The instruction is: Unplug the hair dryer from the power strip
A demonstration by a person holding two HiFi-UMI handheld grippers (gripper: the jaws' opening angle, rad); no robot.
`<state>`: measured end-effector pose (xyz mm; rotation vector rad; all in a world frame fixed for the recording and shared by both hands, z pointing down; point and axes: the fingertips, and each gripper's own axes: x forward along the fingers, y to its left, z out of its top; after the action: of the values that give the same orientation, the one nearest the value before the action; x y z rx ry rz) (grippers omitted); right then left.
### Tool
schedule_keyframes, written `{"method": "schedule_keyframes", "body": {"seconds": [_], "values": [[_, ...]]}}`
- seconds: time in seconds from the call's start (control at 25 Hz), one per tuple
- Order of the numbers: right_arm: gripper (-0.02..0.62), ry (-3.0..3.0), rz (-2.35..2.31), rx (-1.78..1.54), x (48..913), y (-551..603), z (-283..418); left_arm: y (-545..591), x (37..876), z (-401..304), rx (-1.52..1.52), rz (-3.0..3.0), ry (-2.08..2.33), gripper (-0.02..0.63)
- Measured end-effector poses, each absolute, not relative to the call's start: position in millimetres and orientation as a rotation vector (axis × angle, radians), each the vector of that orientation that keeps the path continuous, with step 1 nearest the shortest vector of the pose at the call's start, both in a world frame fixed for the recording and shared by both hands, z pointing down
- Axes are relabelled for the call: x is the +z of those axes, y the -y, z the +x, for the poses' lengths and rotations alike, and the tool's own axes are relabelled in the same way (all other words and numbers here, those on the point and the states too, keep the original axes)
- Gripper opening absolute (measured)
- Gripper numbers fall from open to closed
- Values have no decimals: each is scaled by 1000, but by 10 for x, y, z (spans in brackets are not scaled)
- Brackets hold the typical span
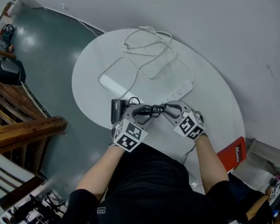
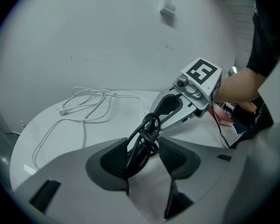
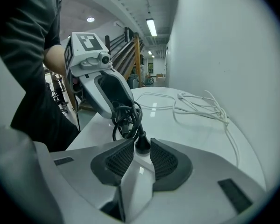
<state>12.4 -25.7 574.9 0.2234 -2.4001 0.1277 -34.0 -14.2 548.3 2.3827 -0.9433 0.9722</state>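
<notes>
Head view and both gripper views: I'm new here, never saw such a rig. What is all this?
A person holds a gripper in each hand; the checkered cubes are part of them. The head view looks down from the person's head; each gripper view rides on one gripper. On the round white table lie a white power strip, loose white cable and a black hair dryer. The left gripper has open jaws around the dryer's coiled black cord. The right gripper straddles the black plug in the strip; whether it pinches, I cannot tell.
</notes>
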Motion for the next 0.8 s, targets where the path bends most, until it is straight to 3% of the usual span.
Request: {"method": "schedule_keyframes", "body": {"seconds": [0.4,0.8], "values": [[113,2411,236,48,5833,312,35,127,5513,-315,1006,2361,907,202],[112,2429,271,144,5832,314,115,82,5574,-174,1109,2384,820,249]]}}
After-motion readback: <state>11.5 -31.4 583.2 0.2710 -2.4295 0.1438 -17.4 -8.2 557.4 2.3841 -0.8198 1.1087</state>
